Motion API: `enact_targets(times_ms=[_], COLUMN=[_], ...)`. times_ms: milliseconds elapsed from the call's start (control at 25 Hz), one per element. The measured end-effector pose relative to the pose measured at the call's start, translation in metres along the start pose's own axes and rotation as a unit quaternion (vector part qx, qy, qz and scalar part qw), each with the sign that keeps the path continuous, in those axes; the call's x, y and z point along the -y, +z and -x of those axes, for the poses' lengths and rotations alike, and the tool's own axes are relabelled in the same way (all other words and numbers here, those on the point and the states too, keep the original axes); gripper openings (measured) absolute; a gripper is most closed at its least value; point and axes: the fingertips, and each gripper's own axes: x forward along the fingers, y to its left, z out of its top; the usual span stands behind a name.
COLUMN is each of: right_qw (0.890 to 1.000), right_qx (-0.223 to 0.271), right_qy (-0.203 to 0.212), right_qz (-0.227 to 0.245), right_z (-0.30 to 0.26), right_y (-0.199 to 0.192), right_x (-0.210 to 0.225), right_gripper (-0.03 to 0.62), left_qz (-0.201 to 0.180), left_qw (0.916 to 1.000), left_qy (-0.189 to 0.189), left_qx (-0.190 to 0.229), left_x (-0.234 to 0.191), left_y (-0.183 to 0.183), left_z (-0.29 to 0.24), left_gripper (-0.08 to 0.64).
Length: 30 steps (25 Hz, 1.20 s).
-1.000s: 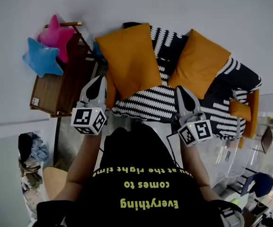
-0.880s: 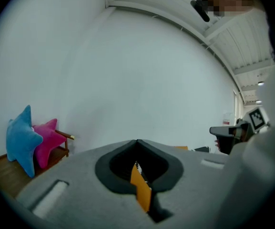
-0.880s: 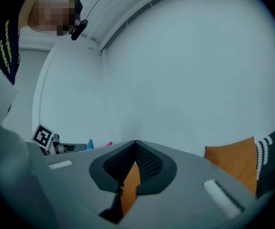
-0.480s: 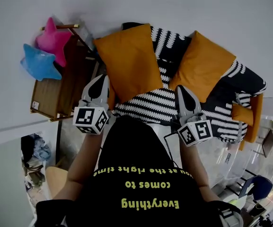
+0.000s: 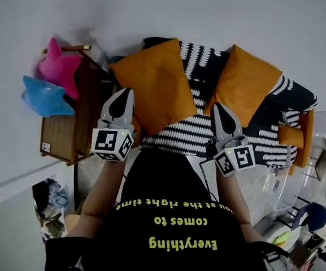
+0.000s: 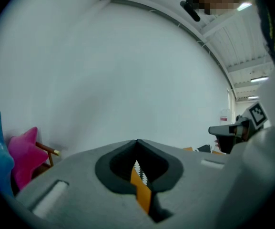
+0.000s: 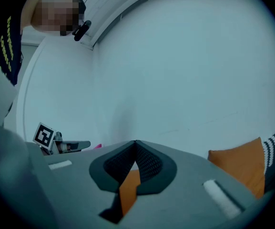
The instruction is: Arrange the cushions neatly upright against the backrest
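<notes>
Leaning orange cushions, two shut claws

One big orange fabric cushion [image 5: 157,83] leans on the back of the black-and-white stripy sofa [image 5: 185,130]. A second orange cushion [image 5: 248,82] leans there too, farther right. The left claw [image 5: 127,92] is squeezed shut and empty, near the first cushion's edge. The right claw [image 5: 217,106] is also shut tight, holding nothing. A pink star pillow [image 5: 61,69] and a blue star pillow [image 5: 43,96] sit on a brown wooden chair [image 5: 66,131].

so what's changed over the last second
Little. The left gripper drifted right in the head view, and its tip now overlaps the edge of the left orange cushion. The right gripper barely shifted. Both stayed shut and empty; nothing was grabbed or let go. That cushion and the right orange cushion still stand against the backrest.
</notes>
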Motion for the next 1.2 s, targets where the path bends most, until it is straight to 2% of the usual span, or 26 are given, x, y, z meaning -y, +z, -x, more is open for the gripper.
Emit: enact_targets(times_ms=[240,360,440,600,720,840,1040,1200], right_qw=[1.0,1.0,0.999,0.999,0.998,0.997,0.992,0.989], right_qx=[-0.012,-0.02,-0.027,-0.043,-0.052,-0.076,-0.112,-0.123], right_qy=[-0.005,-0.014,-0.017,-0.013,-0.002,0.012,0.025,0.012], right_qz=[0.005,0.003,0.001,-0.02,-0.031,-0.032,-0.056,-0.075], right_z=[-0.044,-0.058,-0.067,-0.076,-0.084,-0.088,-0.094,-0.089], right_y=[-0.005,-0.01,-0.016,-0.033,-0.046,-0.066,-0.106,-0.136], right_x=[-0.011,-0.008,-0.002,0.016,0.028,0.033,0.041,0.049], right_gripper=[0.03,0.081,0.088,0.13,0.181,0.272,0.361,0.409], left_qz=[0.001,0.001,-0.002,-0.005,-0.011,-0.022,0.016,-0.004], left_qw=[0.9995,0.9989,0.9986,0.9985,0.9989,0.9984,0.9953,0.9939], left_qy=[-0.032,-0.047,-0.052,-0.048,-0.032,-0.024,-0.065,-0.071], left_qx=[0.009,-0.001,-0.008,-0.023,-0.033,-0.045,-0.071,-0.084], left_x=[-0.02,-0.03,-0.034,-0.036,-0.039,-0.041,-0.038,-0.04], left_y=[0.007,0.003,-0.001,-0.01,-0.017,-0.027,-0.054,-0.071], left_z=[-0.037,-0.054,-0.067,-0.09,-0.105,-0.117,-0.146,-0.162], left_gripper=[0.0,0.048,0.065,0.098,0.115,0.149,0.265,0.329])
